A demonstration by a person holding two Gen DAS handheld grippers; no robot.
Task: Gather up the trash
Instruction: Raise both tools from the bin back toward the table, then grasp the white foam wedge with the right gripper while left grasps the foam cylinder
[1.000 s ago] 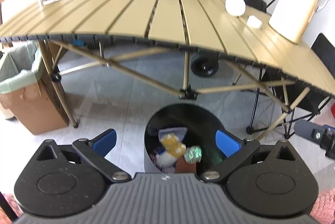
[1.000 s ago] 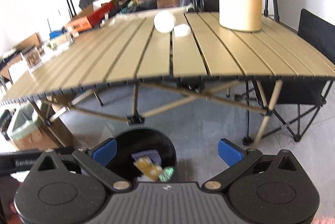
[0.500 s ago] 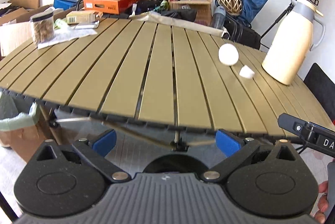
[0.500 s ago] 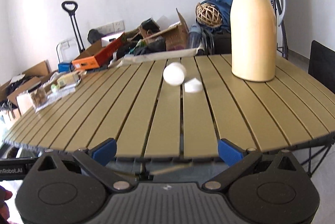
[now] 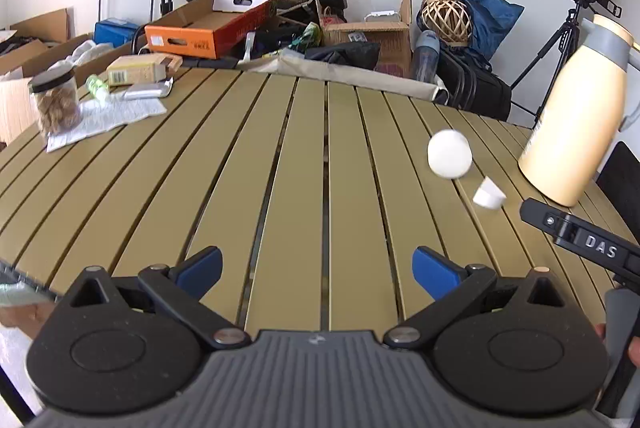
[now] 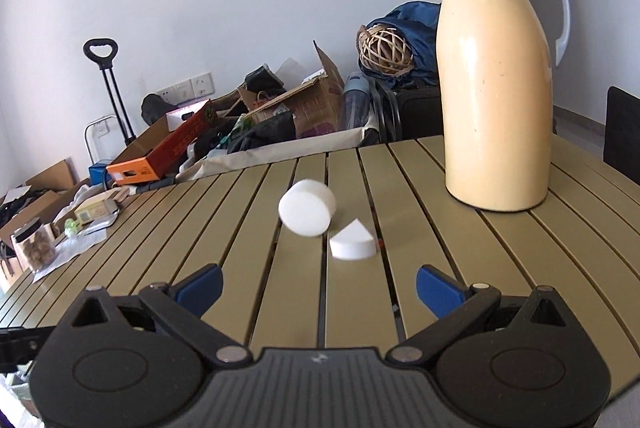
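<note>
Two white foam pieces lie on the slatted tan table (image 5: 224, 188): a round disc (image 6: 307, 213) tipped on its edge and a smaller wedge (image 6: 353, 241) beside it. In the left wrist view the disc (image 5: 449, 153) and wedge (image 5: 489, 193) sit far right, well ahead of my left gripper (image 5: 318, 270), which is open and holds nothing. My right gripper (image 6: 319, 286) is open too, just short of the wedge, with both pieces straight ahead. The bin is out of view.
A tall cream thermos jug (image 6: 494, 84) stands right of the foam pieces. At the table's far left are a jar of nuts (image 5: 54, 103), papers (image 5: 104, 116) and small boxes (image 5: 138, 68). Cardboard boxes and bags crowd the floor behind. The right tool's body (image 5: 580, 240) shows at right.
Both grippers have risen from above the floor bin to table height and moved forward over the table. The bin has dropped out of view; the foam pieces now look closer.
</note>
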